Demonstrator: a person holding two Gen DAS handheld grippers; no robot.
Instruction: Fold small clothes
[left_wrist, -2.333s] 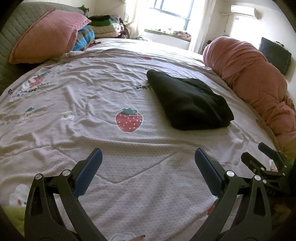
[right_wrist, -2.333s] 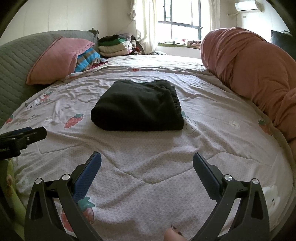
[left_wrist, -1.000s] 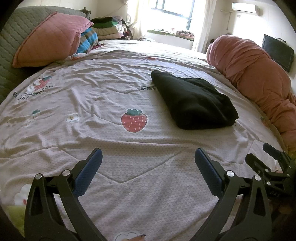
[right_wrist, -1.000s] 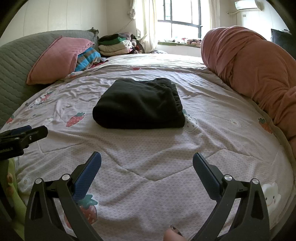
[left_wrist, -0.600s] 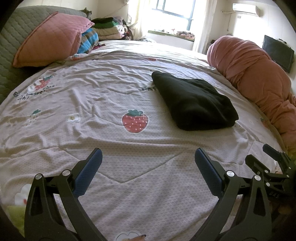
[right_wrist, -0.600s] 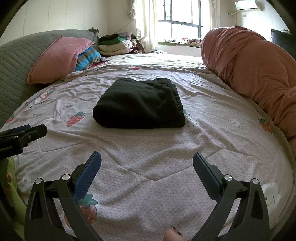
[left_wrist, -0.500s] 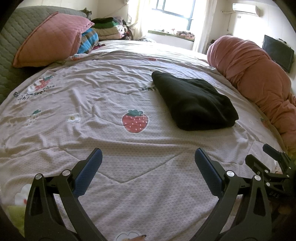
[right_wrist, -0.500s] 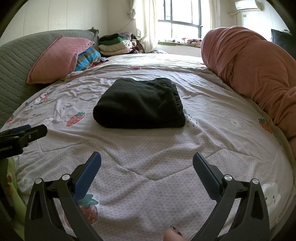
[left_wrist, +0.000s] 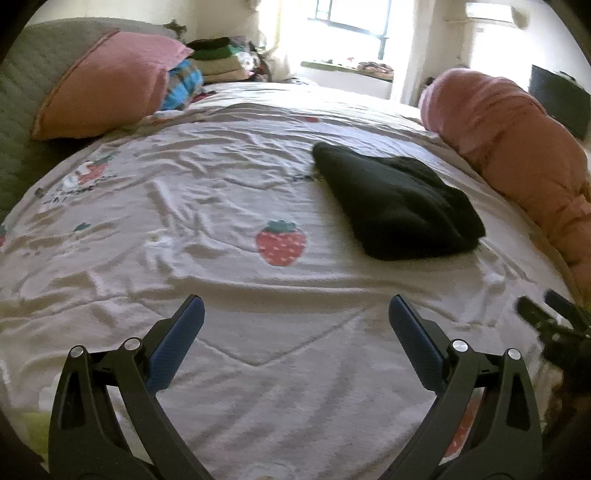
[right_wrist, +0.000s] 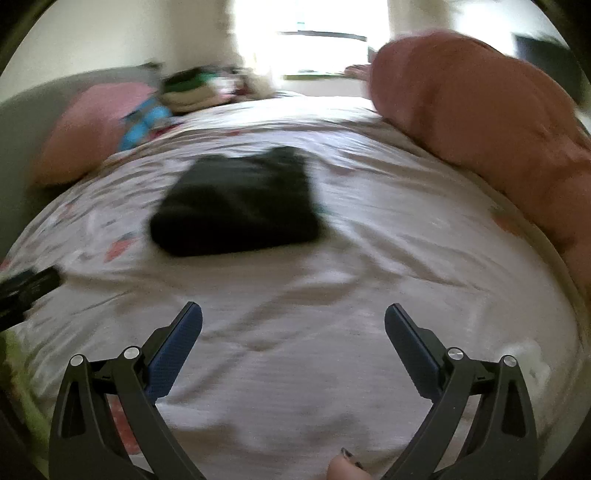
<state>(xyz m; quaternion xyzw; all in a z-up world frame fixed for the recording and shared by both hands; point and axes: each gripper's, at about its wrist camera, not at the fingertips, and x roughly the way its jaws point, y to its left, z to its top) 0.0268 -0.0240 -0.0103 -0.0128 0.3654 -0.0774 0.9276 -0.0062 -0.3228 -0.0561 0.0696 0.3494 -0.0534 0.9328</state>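
Note:
A folded black garment (left_wrist: 397, 206) lies on the strawberry-print bed cover (left_wrist: 207, 206), ahead and to the right in the left wrist view. In the blurred right wrist view the black garment (right_wrist: 236, 206) lies ahead, left of centre. My left gripper (left_wrist: 293, 317) is open and empty, low over the near part of the bed. My right gripper (right_wrist: 293, 325) is open and empty too, well short of the garment. The right gripper's tips show at the right edge of the left wrist view (left_wrist: 554, 314). The left gripper's tip shows at the left edge of the right wrist view (right_wrist: 29, 284).
A rolled pink duvet (left_wrist: 517, 147) lies along the bed's right side. A pink pillow (left_wrist: 103, 85) and a blue striped cloth (left_wrist: 181, 85) sit at the far left by a grey headboard (left_wrist: 22, 110). A stack of folded clothes (left_wrist: 218, 59) sits near the window.
The right wrist view has blurred and the garment has shifted down and left in it: the right gripper is moving. The left gripper has barely moved. Both stay open.

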